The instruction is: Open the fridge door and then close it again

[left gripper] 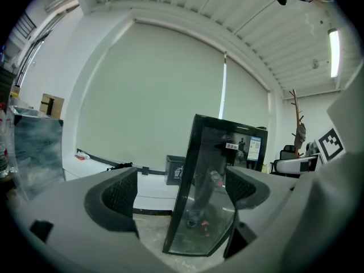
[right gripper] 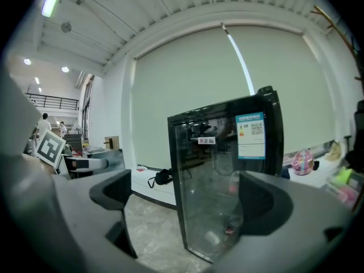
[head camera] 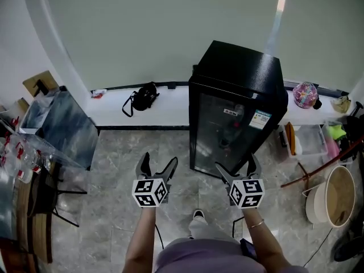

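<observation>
A small black fridge (head camera: pixel 236 104) with a glass door (head camera: pixel 224 132) stands on the floor against a low white ledge, its door shut. The same fridge (left gripper: pixel 213 189) fills the middle of the left gripper view, and the fridge (right gripper: pixel 227 175) shows with a blue label in the right gripper view. My left gripper (head camera: pixel 156 168) hangs open in front of the fridge and to its left. My right gripper (head camera: pixel 236 168) is open just before the door's lower edge, apart from it. Nothing sits between either pair of fingers.
A black bag (head camera: pixel 143 97) lies on the white ledge (head camera: pixel 131 110) left of the fridge. A glass-topped table (head camera: pixel 54 124) with bottles stands at far left. Clear bins (head camera: pixel 310 141), a pink ball (head camera: pixel 305 94), a round basket (head camera: pixel 335 195) and a wooden stand crowd the right.
</observation>
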Demonstrator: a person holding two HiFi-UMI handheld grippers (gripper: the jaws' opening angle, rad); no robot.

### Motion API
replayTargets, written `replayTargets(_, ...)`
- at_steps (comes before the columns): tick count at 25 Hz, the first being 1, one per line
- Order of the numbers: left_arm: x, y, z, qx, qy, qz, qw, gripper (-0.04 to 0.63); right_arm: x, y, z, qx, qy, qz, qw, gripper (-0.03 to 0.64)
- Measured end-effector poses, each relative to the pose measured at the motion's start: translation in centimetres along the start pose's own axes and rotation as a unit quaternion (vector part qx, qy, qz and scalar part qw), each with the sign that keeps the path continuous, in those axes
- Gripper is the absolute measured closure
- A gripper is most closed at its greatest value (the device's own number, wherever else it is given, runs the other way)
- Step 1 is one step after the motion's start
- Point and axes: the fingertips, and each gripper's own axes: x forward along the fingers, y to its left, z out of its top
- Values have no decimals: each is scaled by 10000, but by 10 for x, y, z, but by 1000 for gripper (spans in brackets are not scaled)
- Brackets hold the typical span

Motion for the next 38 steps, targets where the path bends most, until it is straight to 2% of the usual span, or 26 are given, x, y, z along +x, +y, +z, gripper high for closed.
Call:
replayTargets(6, 40, 4, 11, 3, -42, 93, 9999, 135, 23, -22, 8, -6, -32, 24, 10000, 26)
replayTargets(11, 66, 1, 15, 47, 25, -54, 10000, 132, 34, -27, 16, 30, -102, -19, 9999, 23)
replayTargets(17, 97, 5, 12, 65, 222, -348, 9991, 132, 47, -27, 19, 94, -96, -205, 9997, 23)
replayTargets(22, 129, 8, 8, 100, 419, -851, 9954, 132, 57, -27, 17, 173, -41, -618, 9979, 23)
replayTargets(27, 164, 17, 13, 229, 601, -1449, 9874, 132, 76, -15, 21, 280, -25, -1037, 9942, 23)
replayTargets(31, 182, 17, 11, 360, 834, -2000, 9756, 133, 88, -1, 23, 391, -13, -1365, 9899, 23)
replayTargets(38, 213, 16, 13, 528, 1015, -2765, 9542, 133, 106, 15, 29, 451, -68, -1946, 9798, 23)
